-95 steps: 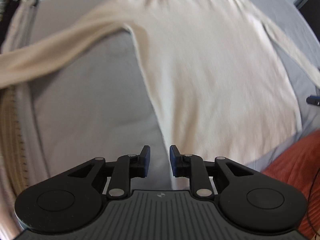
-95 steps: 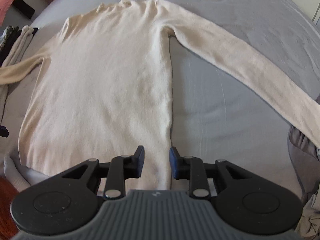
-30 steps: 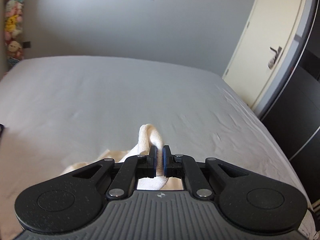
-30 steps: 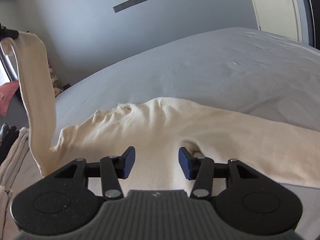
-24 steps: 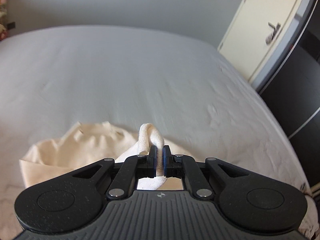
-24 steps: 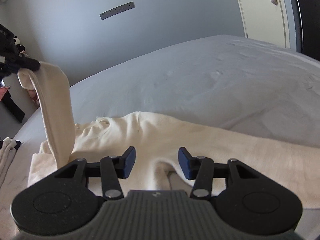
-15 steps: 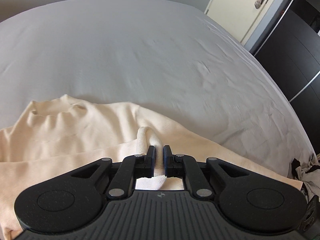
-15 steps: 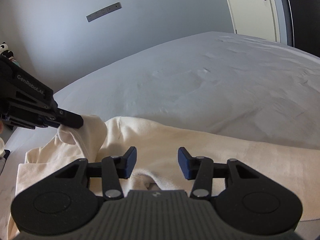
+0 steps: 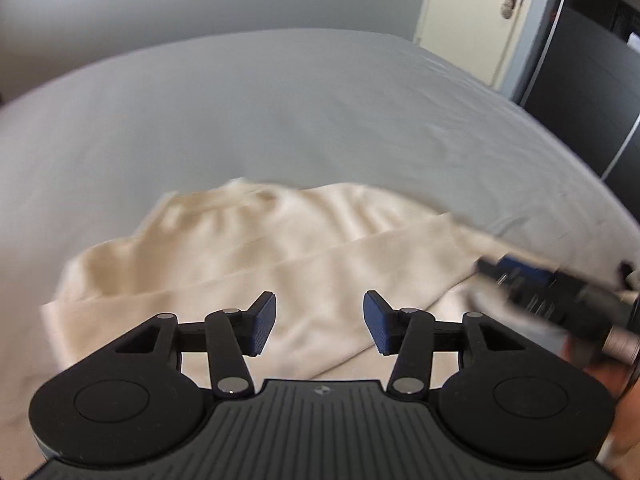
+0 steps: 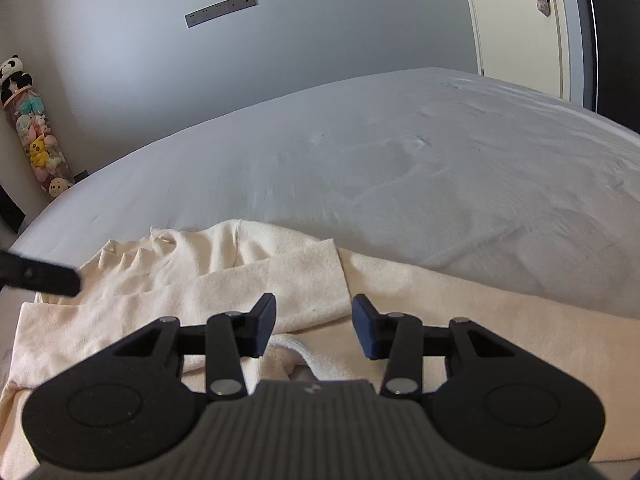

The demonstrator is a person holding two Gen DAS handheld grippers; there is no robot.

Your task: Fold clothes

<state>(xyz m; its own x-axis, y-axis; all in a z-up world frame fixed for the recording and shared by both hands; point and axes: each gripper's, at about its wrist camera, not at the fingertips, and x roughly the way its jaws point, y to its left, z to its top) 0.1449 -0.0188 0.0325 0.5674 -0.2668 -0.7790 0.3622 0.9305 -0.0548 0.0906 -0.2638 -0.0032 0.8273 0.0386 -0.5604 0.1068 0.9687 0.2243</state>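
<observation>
Big grey bed point(image 10: 400, 152). Cream sweater point(image 10: 168, 292) lying there, one sleeve point(image 10: 288, 280) laid across. Left tongs point(image 9: 319, 322) just opened, empty. Right tongs point(image 10: 314, 326) apart, empty. Next: smooth flat, fold other sleeve slowly.

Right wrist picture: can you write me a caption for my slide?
Right gripper open above a cream sweater on a grey bed, one sleeve folded across its body.
</observation>
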